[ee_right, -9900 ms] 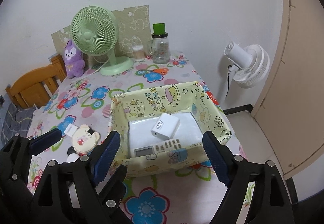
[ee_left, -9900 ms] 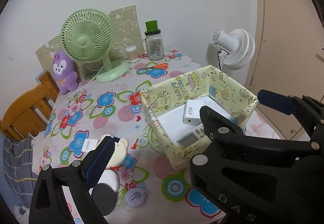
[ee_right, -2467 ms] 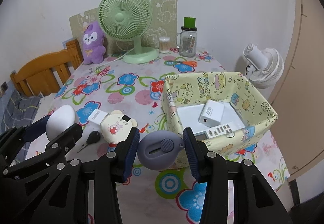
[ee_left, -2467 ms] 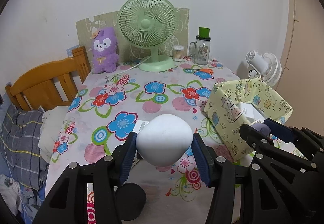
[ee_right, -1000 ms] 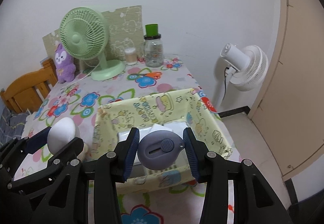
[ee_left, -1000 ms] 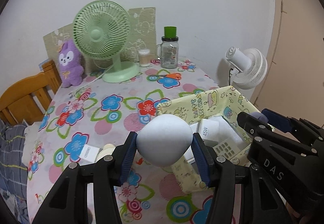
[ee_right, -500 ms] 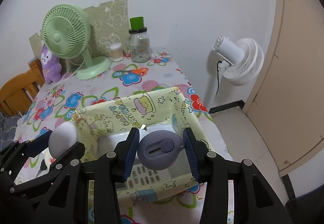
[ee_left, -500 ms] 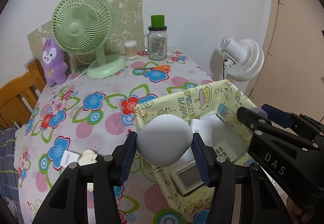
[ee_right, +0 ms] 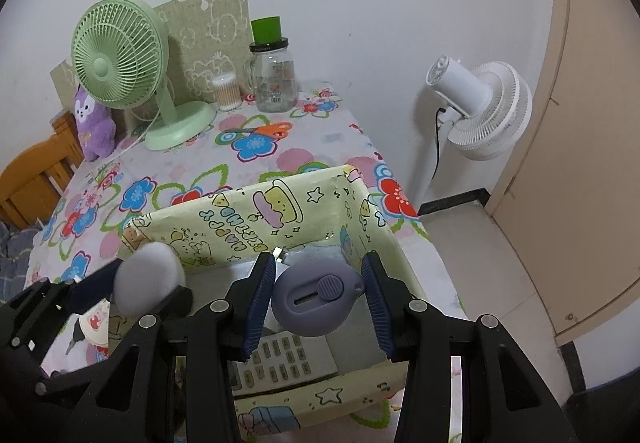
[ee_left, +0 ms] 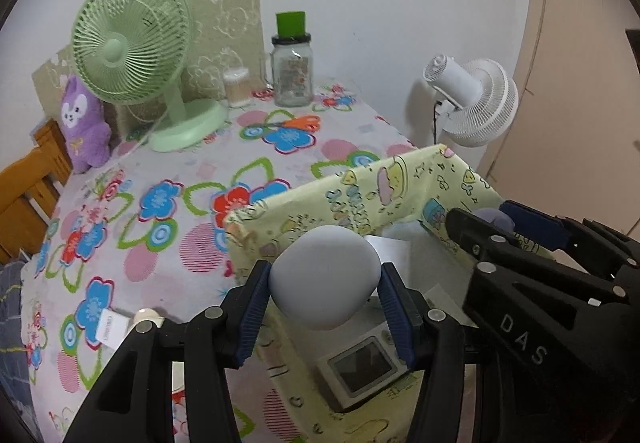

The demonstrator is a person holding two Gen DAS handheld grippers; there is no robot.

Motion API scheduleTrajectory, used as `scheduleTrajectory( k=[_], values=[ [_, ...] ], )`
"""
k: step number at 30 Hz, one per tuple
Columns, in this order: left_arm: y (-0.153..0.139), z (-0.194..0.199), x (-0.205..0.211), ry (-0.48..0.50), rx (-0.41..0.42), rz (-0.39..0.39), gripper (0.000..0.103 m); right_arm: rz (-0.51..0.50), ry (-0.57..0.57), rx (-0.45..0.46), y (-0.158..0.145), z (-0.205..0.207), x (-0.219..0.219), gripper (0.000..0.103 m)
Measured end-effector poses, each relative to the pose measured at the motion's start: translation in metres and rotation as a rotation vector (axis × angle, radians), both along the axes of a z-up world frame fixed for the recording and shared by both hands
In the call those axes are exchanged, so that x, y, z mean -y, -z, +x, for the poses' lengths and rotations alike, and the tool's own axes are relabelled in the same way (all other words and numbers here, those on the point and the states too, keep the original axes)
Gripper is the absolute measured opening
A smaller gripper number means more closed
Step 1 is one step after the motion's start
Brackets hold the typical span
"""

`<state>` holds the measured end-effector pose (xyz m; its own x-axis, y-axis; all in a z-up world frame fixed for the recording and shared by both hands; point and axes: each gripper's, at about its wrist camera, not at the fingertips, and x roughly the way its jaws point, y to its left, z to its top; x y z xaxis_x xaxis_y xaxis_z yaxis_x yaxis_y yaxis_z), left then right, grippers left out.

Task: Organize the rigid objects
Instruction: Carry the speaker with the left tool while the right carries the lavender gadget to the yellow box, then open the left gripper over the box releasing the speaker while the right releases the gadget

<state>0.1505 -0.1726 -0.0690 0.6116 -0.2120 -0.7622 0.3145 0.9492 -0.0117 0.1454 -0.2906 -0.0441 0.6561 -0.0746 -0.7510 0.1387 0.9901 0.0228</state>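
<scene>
The left gripper point(ee_left: 325, 309) clamped a smooth white egg-shaped object point(ee_left: 325, 277) between its fingers, and the right gripper point(ee_right: 320, 301) clamped a flat rounded purple plastic gadget point(ee_right: 316, 299). Both loads hung over the yellow cartoon-print paper box point(ee_right: 256, 215), its open cavity directly below and just ahead of the fingertips. Beyond its far wall lay the flowered worktop point(ee_left: 168, 179).

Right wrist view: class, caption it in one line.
Right gripper holds a purple rounded gadget over the yellow box.
</scene>
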Motion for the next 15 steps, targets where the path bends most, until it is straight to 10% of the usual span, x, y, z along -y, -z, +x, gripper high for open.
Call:
scheduleTrajectory(
  k=[15],
  values=[
    [0.007,0.004,0.012,0.025,-0.02,0.024,0.077,0.054,0.006,-0.049,0.016,0.008,0.004,0.048]
  ],
)
